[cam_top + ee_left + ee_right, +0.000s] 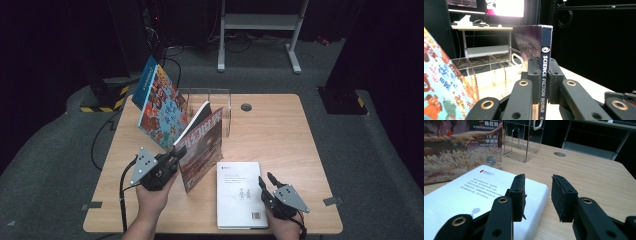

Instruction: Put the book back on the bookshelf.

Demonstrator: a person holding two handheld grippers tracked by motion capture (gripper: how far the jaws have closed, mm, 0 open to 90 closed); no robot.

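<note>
My left gripper (176,150) (545,67) is shut on the spine of a magazine (200,150) (546,40) lettered "Science Fiction World". The magazine stands tilted on the table in front of a clear acrylic book stand (220,105) (496,72), and its cover also shows in the right gripper view (461,152). A colourful picture book (160,105) (441,85) leans at the stand's left end. A white book (240,192) (474,192) lies flat near the front edge. My right gripper (266,180) (537,192) stands open at that book's right edge, one jaw over its corner, with nothing between the jaws.
The wooden table (280,135) has a round cable hole (246,107) (559,154) at the back, right of the stand. A white metal frame (260,30) stands on the floor beyond the table. Dark floor surrounds the table.
</note>
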